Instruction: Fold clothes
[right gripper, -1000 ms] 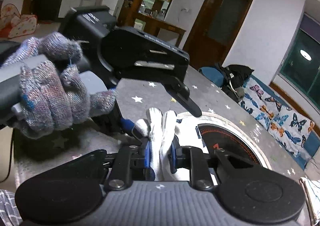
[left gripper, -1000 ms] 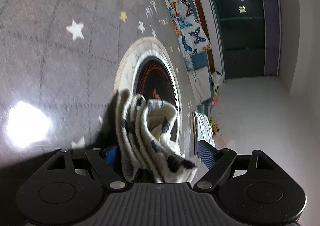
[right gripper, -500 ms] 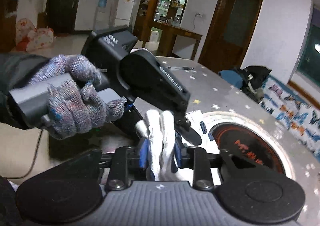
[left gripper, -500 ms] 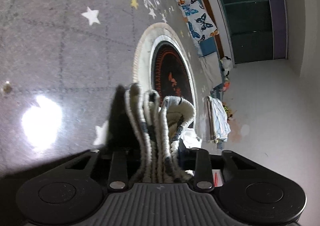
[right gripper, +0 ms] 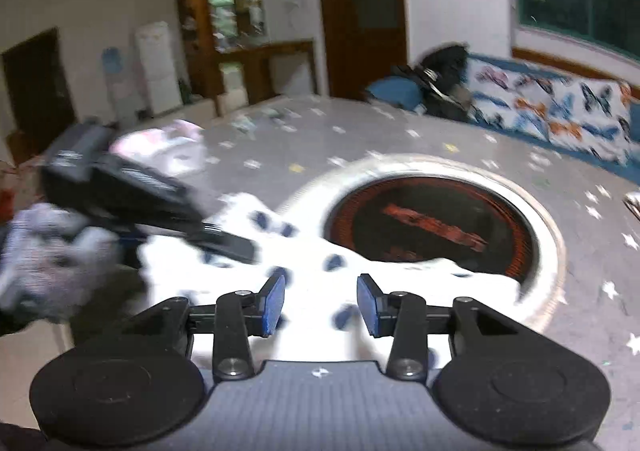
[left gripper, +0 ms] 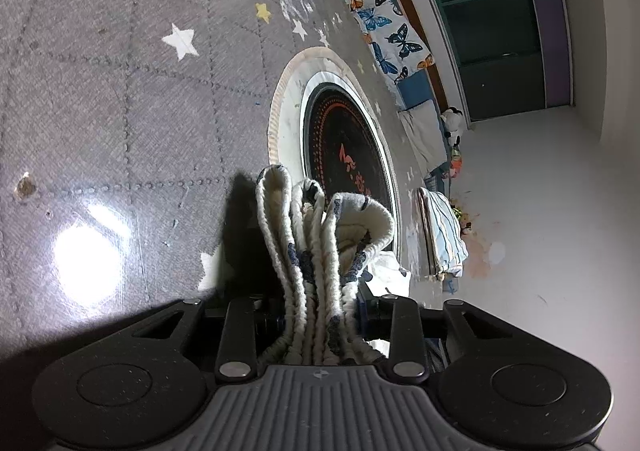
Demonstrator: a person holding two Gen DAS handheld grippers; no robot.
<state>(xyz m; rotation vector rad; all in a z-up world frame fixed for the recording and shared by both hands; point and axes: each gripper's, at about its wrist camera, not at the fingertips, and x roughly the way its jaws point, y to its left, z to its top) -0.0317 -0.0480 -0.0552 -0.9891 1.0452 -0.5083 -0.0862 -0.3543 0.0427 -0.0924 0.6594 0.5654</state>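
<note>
Pinching bunched garment edges, left tool, seemingly.

Left tool: jaws drawn in close, both pressing on a bunched stack of about 4 cloth folds that runs forward between them. The blue pads are mostly hidden behind the cloth. Tool points forward and down.

Left tool seen from the right wrist camera: to the left of and ahead of the right tool, blurred, gripped by a hand in a knitted glove at far left.

Right tool: jaws have just been opening and stand apart; 2 blue pads bare, nothing clamped between them. Cloth lies below and ahead of the gap, not gripped. Tool tilts downward.
</note>
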